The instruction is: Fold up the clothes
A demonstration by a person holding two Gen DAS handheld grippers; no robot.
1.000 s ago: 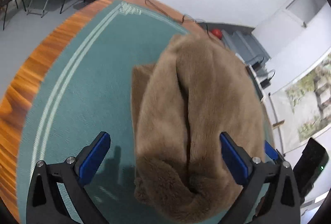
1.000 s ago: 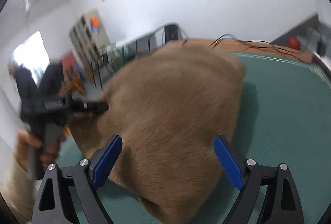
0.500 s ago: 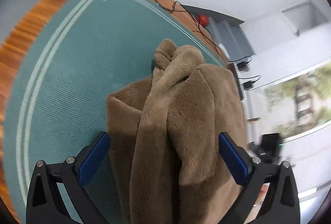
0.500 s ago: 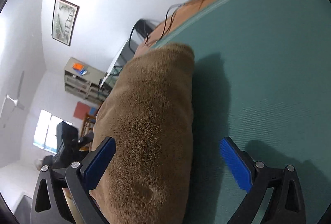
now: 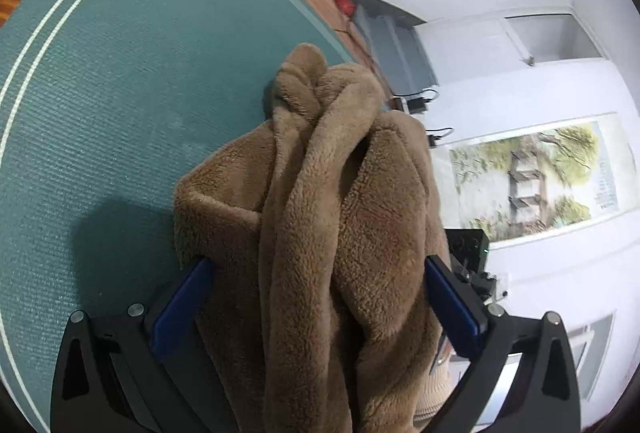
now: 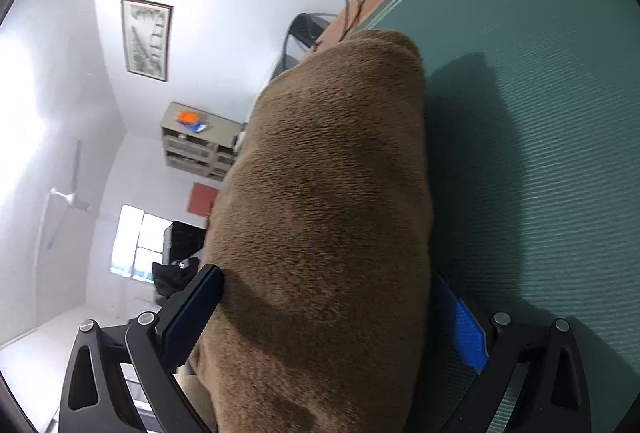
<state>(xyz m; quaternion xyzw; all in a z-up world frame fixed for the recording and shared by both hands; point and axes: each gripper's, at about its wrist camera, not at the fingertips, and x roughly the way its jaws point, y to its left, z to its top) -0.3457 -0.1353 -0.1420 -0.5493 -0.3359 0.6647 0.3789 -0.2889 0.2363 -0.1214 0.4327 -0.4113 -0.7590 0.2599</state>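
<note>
No brand, label or legible writing shows anywhere; the wall picture (image 5: 536, 177) is too soft to read. The garment (image 5: 320, 225), a thick tan fleece, lies bunched on the green mat (image 5: 100, 93) and fills the space between the jaws of the left gripper (image 5: 316, 297), which stand wide apart. Its folds rise ahead of the fingertips into a knotted lump, and its near end runs under the frame's bottom edge, so how it lies there is cut off. The left blue pad (image 5: 180, 309) is partly buried by fleece, and whether either pad presses the cloth is hard to tell. The right gripper (image 6: 332, 313) also has its jaws spread to their widest, with the same garment (image 6: 328, 217) mounded between them, smooth side up. The cloth overlaps the right pad (image 6: 466, 333) and touches the dark left one. A black device (image 6: 176, 273) beyond the left finger is too small to make out.
</note>
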